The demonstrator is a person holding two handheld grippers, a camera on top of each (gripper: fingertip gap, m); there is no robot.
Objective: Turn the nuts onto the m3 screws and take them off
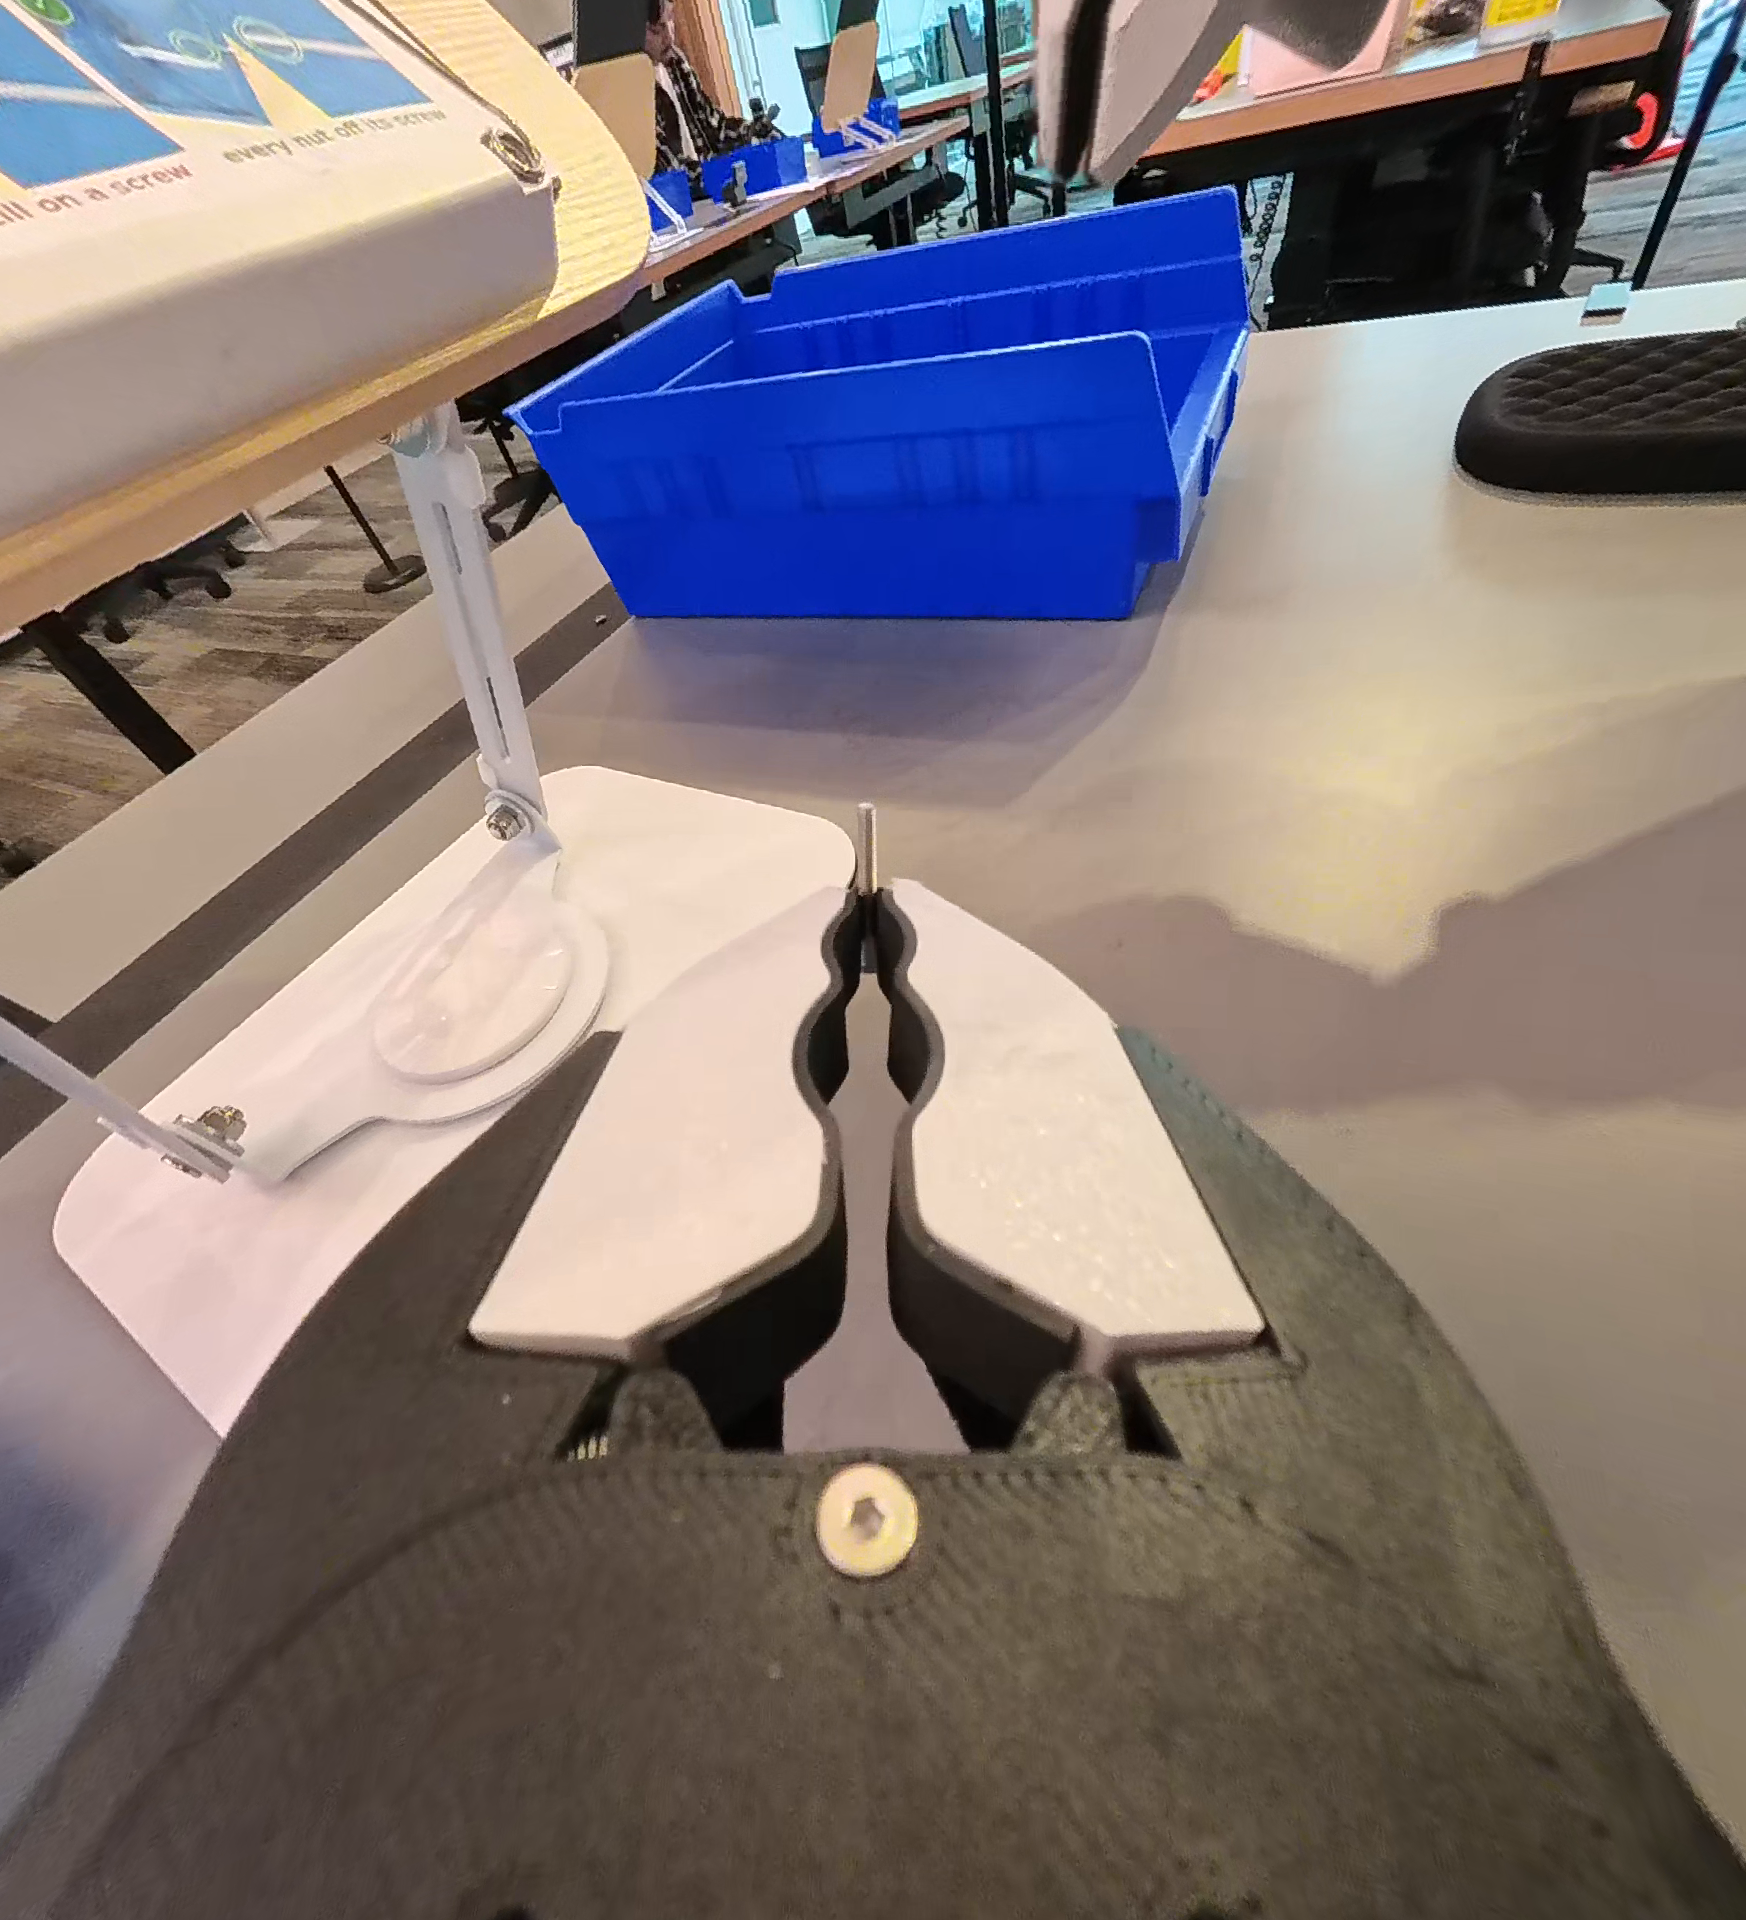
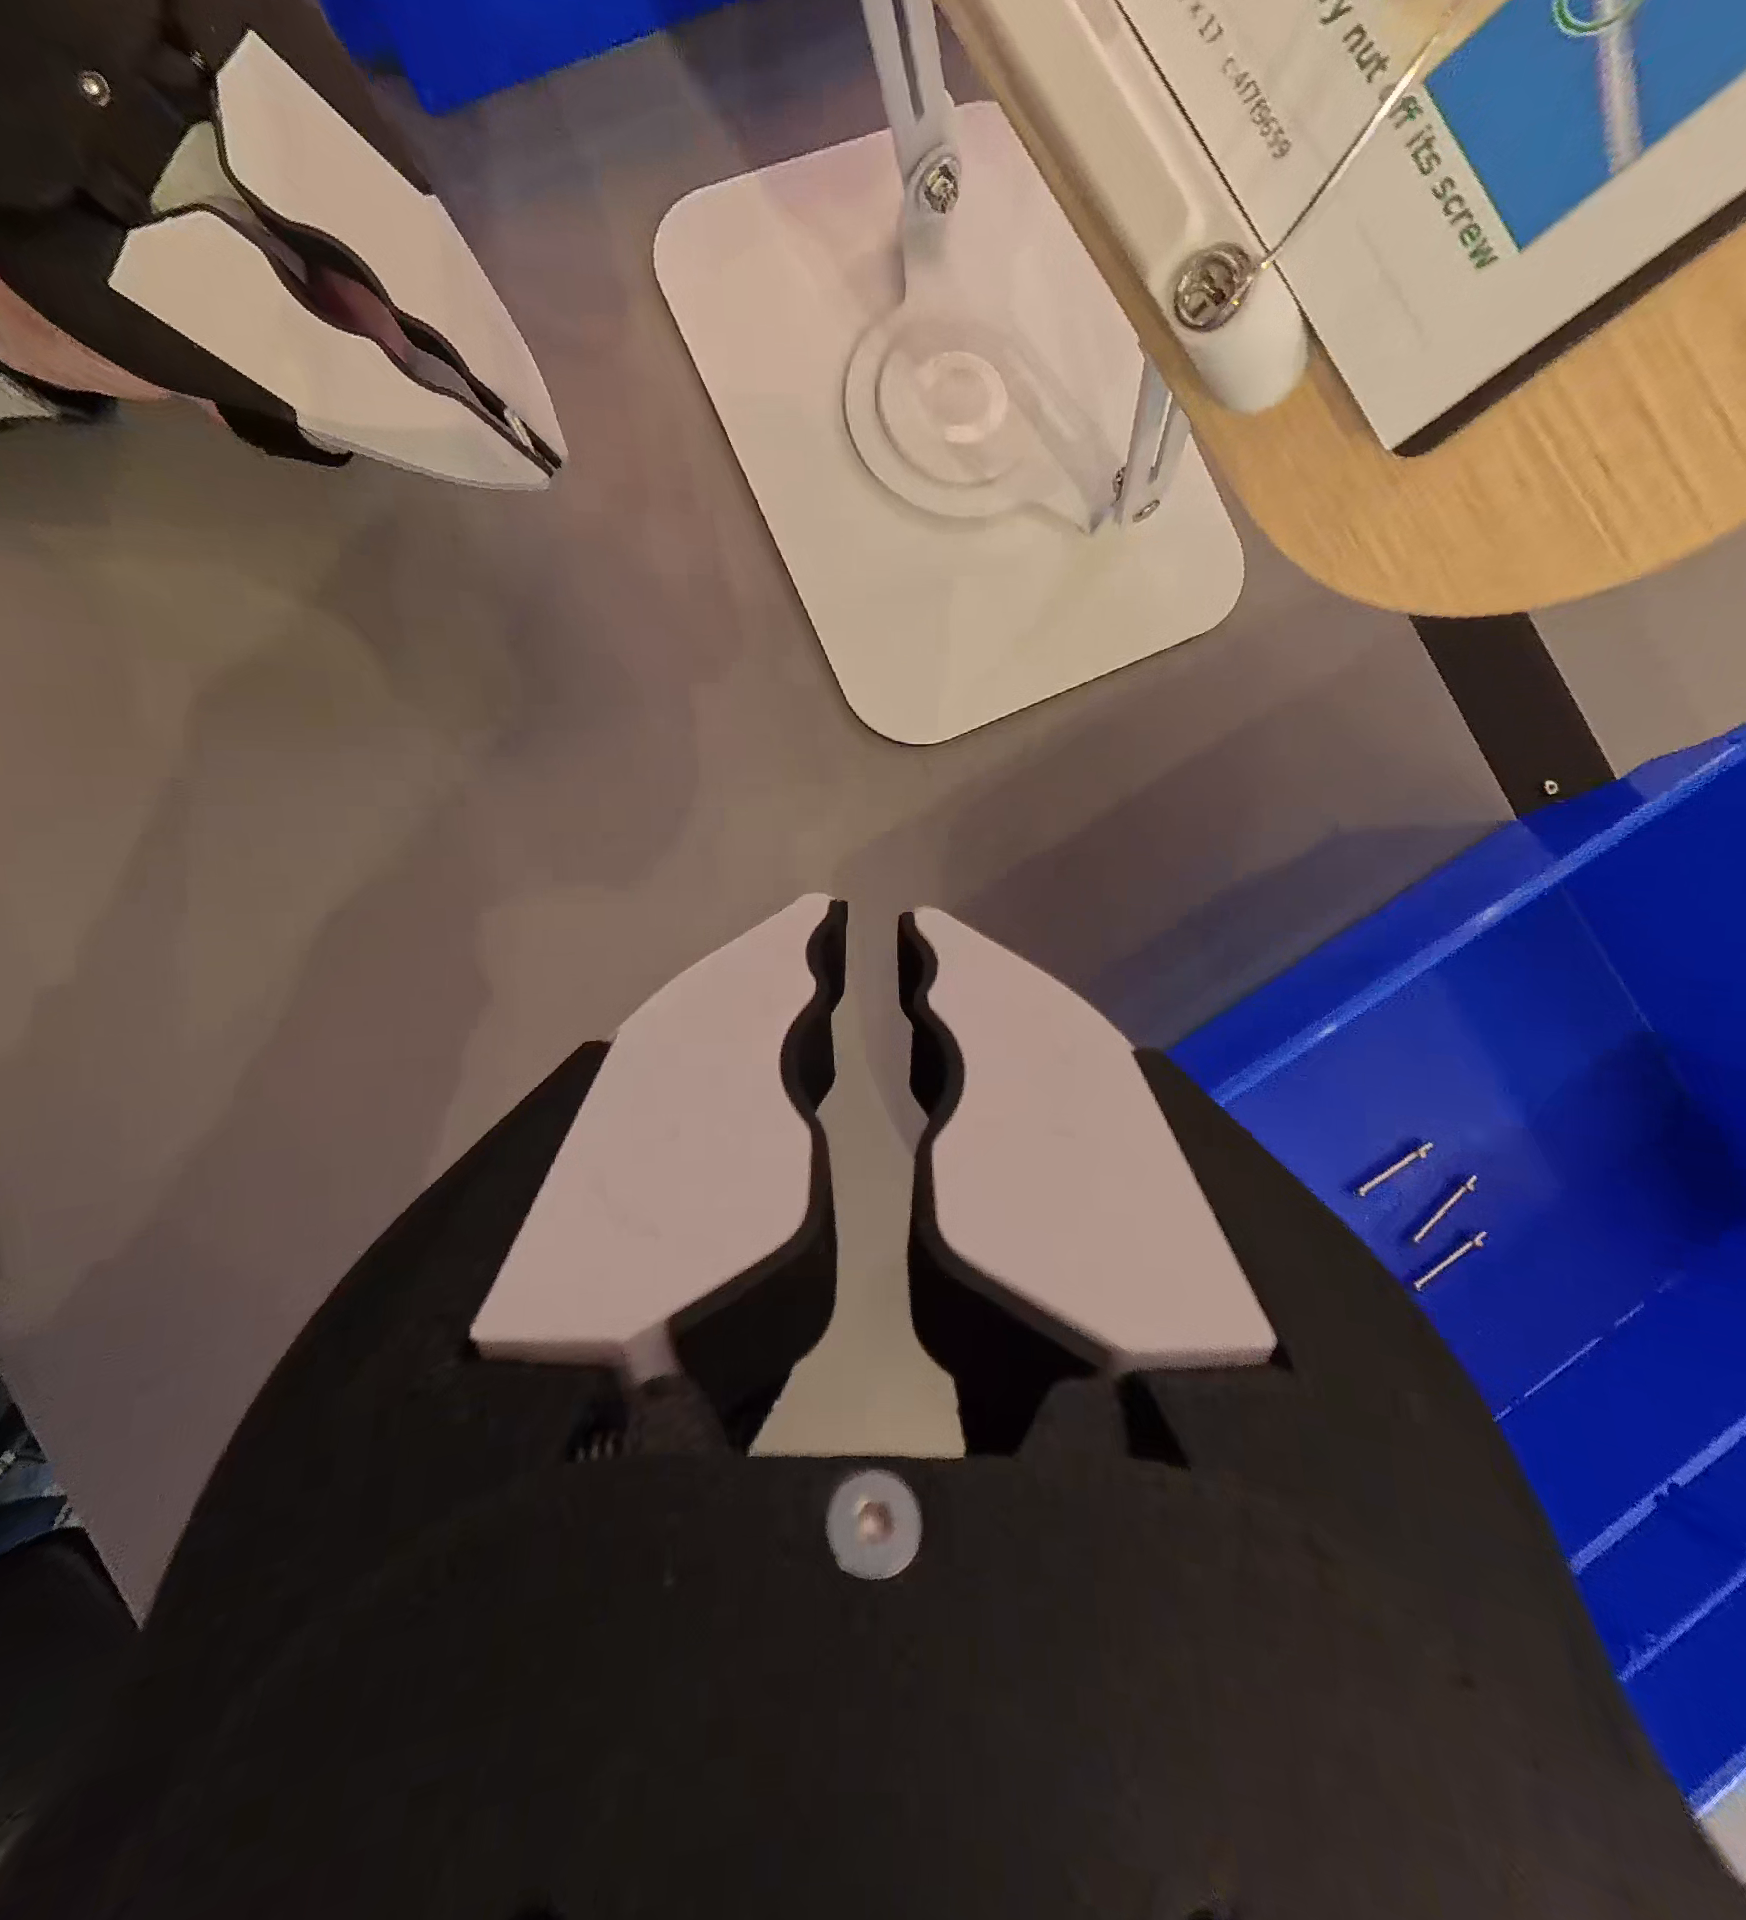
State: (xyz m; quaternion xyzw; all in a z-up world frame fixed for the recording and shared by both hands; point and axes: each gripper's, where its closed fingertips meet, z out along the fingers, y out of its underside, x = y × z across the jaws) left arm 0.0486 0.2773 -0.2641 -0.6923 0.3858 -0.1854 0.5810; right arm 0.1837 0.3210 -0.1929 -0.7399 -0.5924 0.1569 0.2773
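My left gripper is shut on a thin metal screw. The shaft stands up out of the closed fingertips, above the grey table. The same gripper shows at the top left of the right wrist view, closed, with a bit of metal at its tip. My right gripper hangs over the table with a narrow gap between its pads, and nothing is in it. A blue bin lies just to its right, with three thin screws on its floor.
A white stand base sits just left of my left gripper and carries a tilted board with a printed sheet. The blue bin stands ahead of it. A black padded rest lies at the far right. The gap from one gripper's tips to the other's is roughly 15 cm.
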